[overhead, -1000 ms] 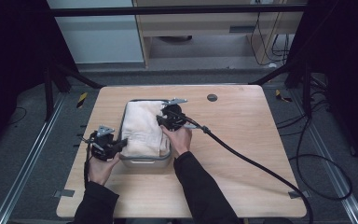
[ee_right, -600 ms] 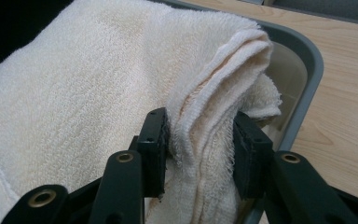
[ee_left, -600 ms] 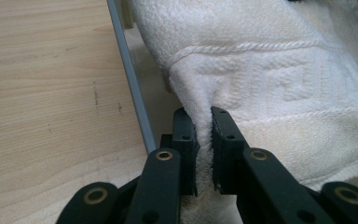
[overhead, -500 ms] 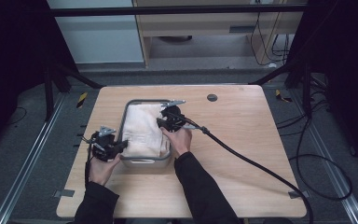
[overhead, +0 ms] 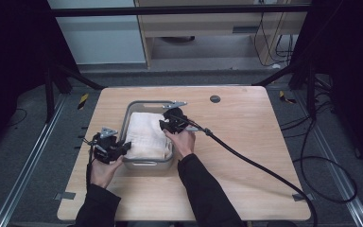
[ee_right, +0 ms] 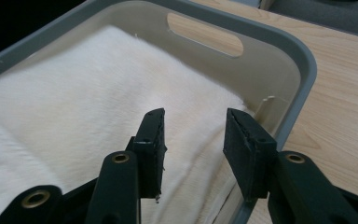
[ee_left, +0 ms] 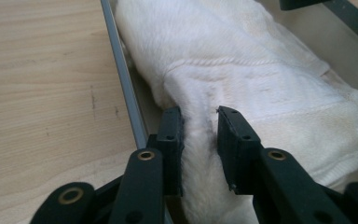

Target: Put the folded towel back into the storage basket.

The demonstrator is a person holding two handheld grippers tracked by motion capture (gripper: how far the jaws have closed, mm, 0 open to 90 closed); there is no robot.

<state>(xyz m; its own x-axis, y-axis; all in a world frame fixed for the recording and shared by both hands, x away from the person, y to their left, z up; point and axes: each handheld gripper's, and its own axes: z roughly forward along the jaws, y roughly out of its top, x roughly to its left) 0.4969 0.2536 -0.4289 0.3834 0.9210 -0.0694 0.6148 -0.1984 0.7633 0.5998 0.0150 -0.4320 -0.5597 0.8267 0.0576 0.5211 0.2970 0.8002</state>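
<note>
Lying folded in a grey plastic bin point(overhead: 147, 163), a white towel point(overhead: 145, 135) fills most of the bin's floor. We see a thick, fluffy terry cloth, creamy white, with a woven band running across it near one end, clear in the left gripper view point(ee_left: 261, 60). Its edges bunch loosely against the bin's walls. The bin point(ee_right: 279, 51) is rectangular with rounded corners, pale inside, and has a slot handle cut into its end wall.

Our left gripper point(overhead: 109, 147) sits at the bin's left side, near its front corner. Its jaws have just been opening; in the left gripper view a ridge of towel stands between them and appears to brush the pads, the gripper point(ee_left: 199, 135) slightly parted rather than clamped. Our right gripper point(overhead: 172, 120) hovers at the bin's right rim, toward the far end. Its jaws point(ee_right: 193, 140) have also just been opening, and stand apart over the towel point(ee_right: 74, 107) with nothing pinched.

The bin rests left of centre on a light wooden tabletop point(overhead: 246, 142). A thick black cable point(overhead: 264, 168) trails from the right gripper across the wood to the right. A small dark round disc point(overhead: 214, 99) shows near the far edge. Around the tabletop we see grey carpet, metal rails and dark frame legs.
</note>
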